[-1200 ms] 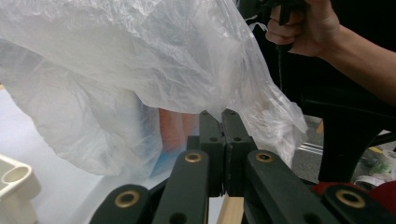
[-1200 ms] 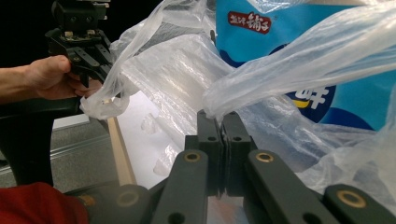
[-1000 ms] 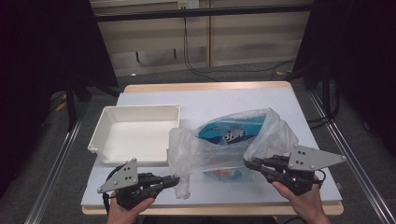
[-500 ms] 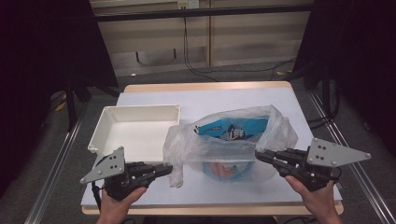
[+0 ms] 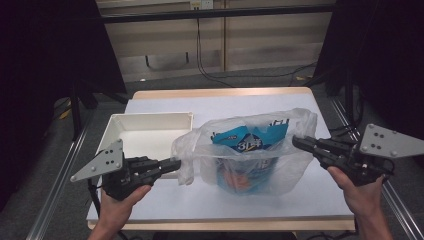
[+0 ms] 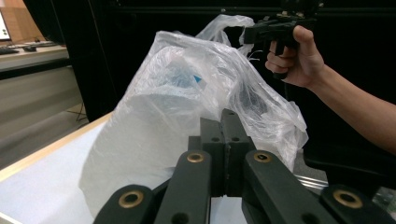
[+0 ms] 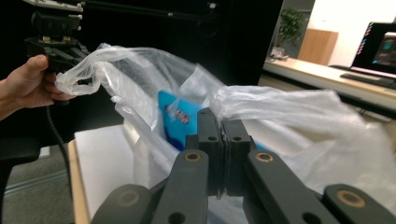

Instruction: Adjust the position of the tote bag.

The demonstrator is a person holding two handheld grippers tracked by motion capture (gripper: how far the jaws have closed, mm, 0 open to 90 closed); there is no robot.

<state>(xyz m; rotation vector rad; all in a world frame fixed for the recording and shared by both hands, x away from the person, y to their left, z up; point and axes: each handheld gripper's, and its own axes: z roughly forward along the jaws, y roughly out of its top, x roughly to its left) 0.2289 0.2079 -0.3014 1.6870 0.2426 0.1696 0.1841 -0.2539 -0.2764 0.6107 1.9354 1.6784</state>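
While stretched between both tongs, plastic bag [image 5: 250,155], left tongs [image 5: 176,164] clamping one edge, right tongs [image 5: 298,142] the other.

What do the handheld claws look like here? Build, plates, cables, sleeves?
Both are matte black pistol-grip units. The left claw and right claw each carry a grey three-cornered plate on top with small dark holes. In the gripper views, the black linkage arms have brass-coloured pivot pins. A black cable trails from the left one. Forearms are bare, no sleeves or gloves.

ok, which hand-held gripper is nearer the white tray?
Left. The left hand-held gripper sits right at the white tray's near edge, pinching the plastic bag. The right hand-held gripper grips the bag's far side, across it from the tray.
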